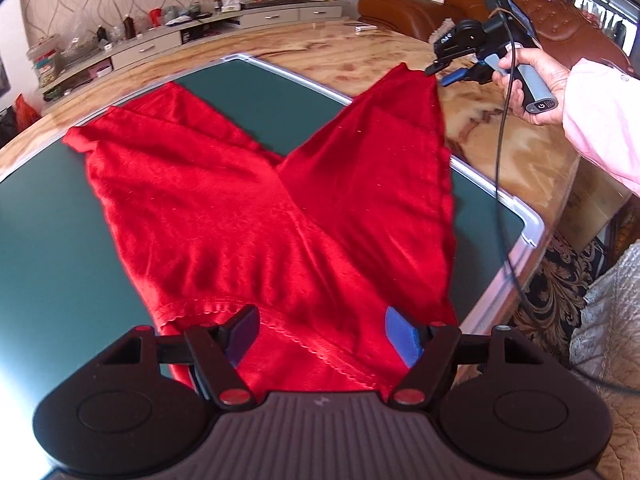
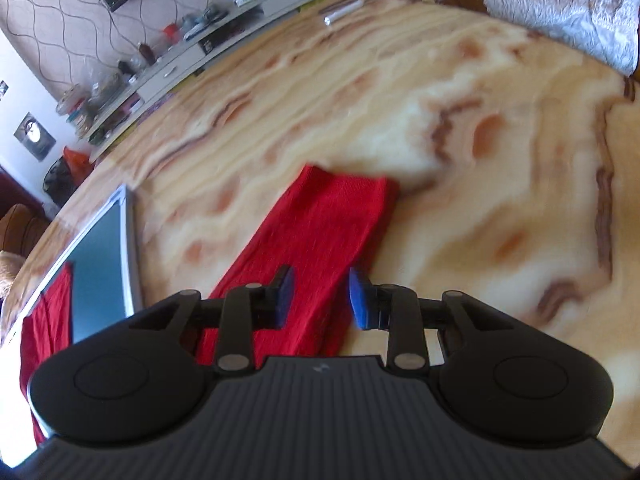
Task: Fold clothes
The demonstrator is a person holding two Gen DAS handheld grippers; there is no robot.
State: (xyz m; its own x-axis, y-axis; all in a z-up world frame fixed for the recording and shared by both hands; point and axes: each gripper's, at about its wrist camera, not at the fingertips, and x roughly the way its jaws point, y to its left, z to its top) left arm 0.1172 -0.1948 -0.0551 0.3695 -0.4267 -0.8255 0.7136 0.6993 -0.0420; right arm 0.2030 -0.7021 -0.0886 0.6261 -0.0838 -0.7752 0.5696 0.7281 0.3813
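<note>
My left gripper [image 1: 320,338] hovers wide open over the waistband of the red trousers [image 1: 248,216], gripping nothing. From there the two legs fan out across the green mat [image 1: 48,216], one toward 11 o'clock, one toward 1. My right gripper [image 2: 318,296], jaws partly open with the pads not pressing, sits over that far leg's end, so it is nearer the cuff

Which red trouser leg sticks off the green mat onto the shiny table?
The trouser leg by the right gripper. Its end lies past the green mat; the other leg stays on it.
</note>
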